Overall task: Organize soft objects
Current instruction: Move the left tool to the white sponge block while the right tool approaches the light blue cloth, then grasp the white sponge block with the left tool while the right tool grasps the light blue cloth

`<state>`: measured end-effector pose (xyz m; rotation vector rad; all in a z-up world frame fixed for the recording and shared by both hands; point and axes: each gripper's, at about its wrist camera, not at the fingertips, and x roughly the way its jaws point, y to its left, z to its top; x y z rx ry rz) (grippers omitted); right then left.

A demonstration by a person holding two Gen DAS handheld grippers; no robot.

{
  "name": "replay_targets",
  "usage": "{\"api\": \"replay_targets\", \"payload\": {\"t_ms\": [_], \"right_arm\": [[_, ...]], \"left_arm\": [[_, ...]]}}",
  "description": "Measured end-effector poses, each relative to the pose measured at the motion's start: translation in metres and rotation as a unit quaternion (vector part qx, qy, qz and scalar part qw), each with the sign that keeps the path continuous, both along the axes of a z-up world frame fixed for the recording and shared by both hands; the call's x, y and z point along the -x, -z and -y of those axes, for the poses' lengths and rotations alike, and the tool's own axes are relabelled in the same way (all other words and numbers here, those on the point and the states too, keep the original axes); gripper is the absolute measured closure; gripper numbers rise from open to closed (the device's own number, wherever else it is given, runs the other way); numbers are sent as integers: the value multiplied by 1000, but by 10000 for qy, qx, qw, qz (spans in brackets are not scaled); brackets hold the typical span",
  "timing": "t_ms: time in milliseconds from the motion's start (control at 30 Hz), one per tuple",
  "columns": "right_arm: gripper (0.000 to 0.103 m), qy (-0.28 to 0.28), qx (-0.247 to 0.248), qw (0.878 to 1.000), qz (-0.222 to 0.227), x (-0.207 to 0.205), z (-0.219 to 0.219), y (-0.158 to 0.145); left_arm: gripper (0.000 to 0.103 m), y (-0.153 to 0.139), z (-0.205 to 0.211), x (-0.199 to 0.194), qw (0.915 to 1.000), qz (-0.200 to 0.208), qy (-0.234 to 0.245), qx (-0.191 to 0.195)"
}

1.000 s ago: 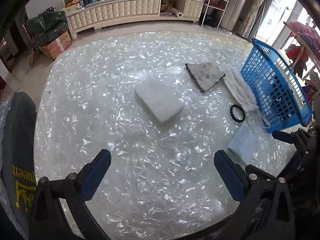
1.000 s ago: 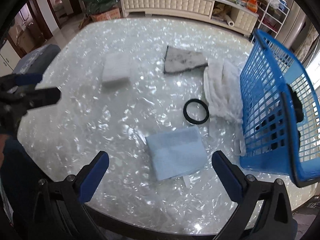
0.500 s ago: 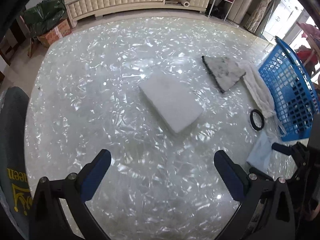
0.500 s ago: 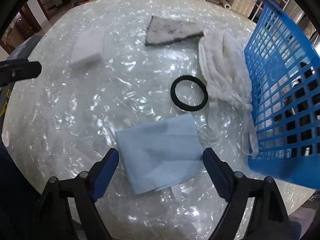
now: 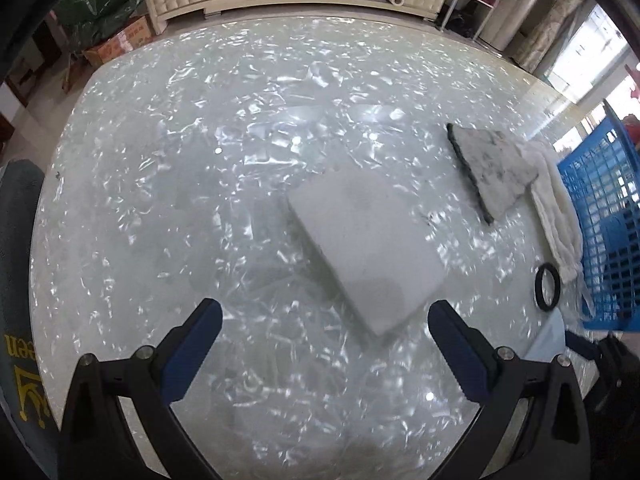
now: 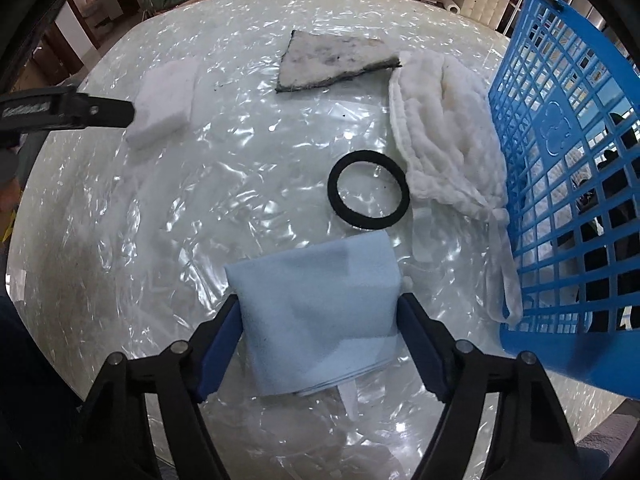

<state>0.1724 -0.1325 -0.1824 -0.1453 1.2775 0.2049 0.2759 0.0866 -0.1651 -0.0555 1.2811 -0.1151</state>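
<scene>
Your right gripper [image 6: 320, 324] has come down over the blue cloth [image 6: 316, 312] since a second ago, and its jaws are closing: the folded cloth now sits between the 2 fingers, whose pads look to be at or just touching its side edges, though I cannot tell if they press yet. That puts you at the start of the first pickup. Watch that the pinch gathers all the folded layers, or the cloth may unfold as it lifts.

Your left gripper [image 5: 324, 344] has also dropped and closed in on the white sponge [image 5: 364, 248]. Its jaws stand wide and hold nothing; the sponge's near corner lies just ahead of the right finger, not yet between the 2.

Beyond the cloth, the black ring [image 6: 368, 189] lies on the table [image 6: 200, 240], near its far edge. Further out, the white towel [image 6: 444, 128] rests against the blue basket [image 6: 568, 184], with the grey pad [image 6: 332, 60] just beside it. All 5 soft things are outside the basket, so the sorting has barely begun.
</scene>
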Motion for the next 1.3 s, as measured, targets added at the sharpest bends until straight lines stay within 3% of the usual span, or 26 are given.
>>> {"api": "replay_targets", "payload": {"t_ms": [267, 333, 433, 867, 1233, 1300], "right_arm": [[29, -49, -22, 10000, 81, -2, 13, 2], [29, -58, -13, 9999, 108, 3, 13, -2], [29, -114, 29, 9999, 52, 6, 12, -2], [29, -113, -87, 9999, 85, 12, 15, -12], [29, -26, -185, 9998, 33, 11, 22, -15], [29, -2, -203, 9998, 26, 11, 25, -16]], "left_arm": [[1, 4, 18, -21, 9999, -40, -77, 93], [1, 4, 22, -26, 9997, -21, -195, 171], [1, 5, 29, -33, 9989, 21, -453, -101], [1, 28, 11, -54, 9876, -314, -1531, 150], [1, 40, 36, -67, 9862, -298, -1548, -503], [9, 40, 38, -67, 9864, -291, -1537, -501]]}}
